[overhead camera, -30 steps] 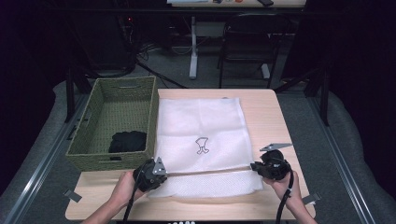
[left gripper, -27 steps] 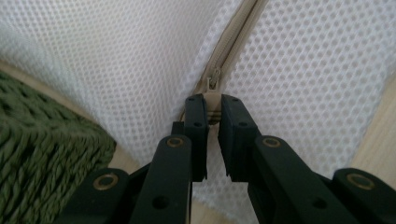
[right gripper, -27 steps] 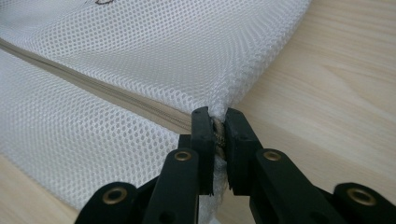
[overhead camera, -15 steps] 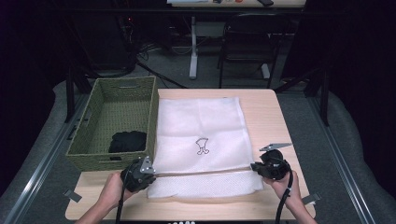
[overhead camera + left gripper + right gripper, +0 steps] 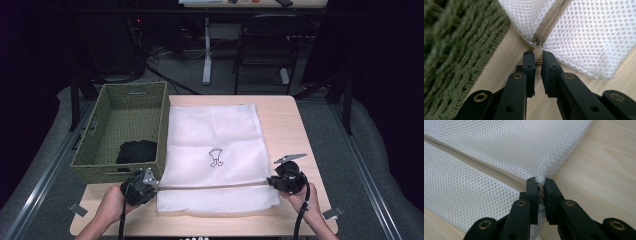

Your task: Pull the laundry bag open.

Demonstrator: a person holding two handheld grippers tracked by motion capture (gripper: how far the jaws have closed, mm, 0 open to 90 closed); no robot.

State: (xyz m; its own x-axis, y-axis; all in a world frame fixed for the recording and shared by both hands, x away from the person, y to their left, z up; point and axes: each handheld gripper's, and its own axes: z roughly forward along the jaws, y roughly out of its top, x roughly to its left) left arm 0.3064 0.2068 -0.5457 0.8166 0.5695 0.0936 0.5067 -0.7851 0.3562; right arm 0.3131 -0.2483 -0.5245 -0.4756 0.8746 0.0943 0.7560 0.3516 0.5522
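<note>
A white mesh bag (image 5: 215,135) lies flat on the wooden table (image 5: 285,125), with a tan zipper (image 5: 210,187) running across near its front edge. My left gripper (image 5: 156,185) sits at the zipper's left end. In the left gripper view it (image 5: 538,57) is shut on the small zipper pull (image 5: 538,47), beside the mesh bag (image 5: 584,32). My right gripper (image 5: 272,181) is at the zipper's right end. In the right gripper view it (image 5: 540,184) is pinched shut on the corner of the mesh bag (image 5: 506,150) where the zipper (image 5: 486,168) ends.
A green woven basket (image 5: 100,125) stands left of the bag, close to my left gripper, and holds a black cloth (image 5: 136,150). Its wall (image 5: 456,50) looms at the left of the left gripper view. Bare table lies right of the bag. A chair (image 5: 265,45) stands beyond the table.
My left gripper has slid left along the zipper line toward the basket, pull still in its jaws. The right gripper has stayed put.
</note>
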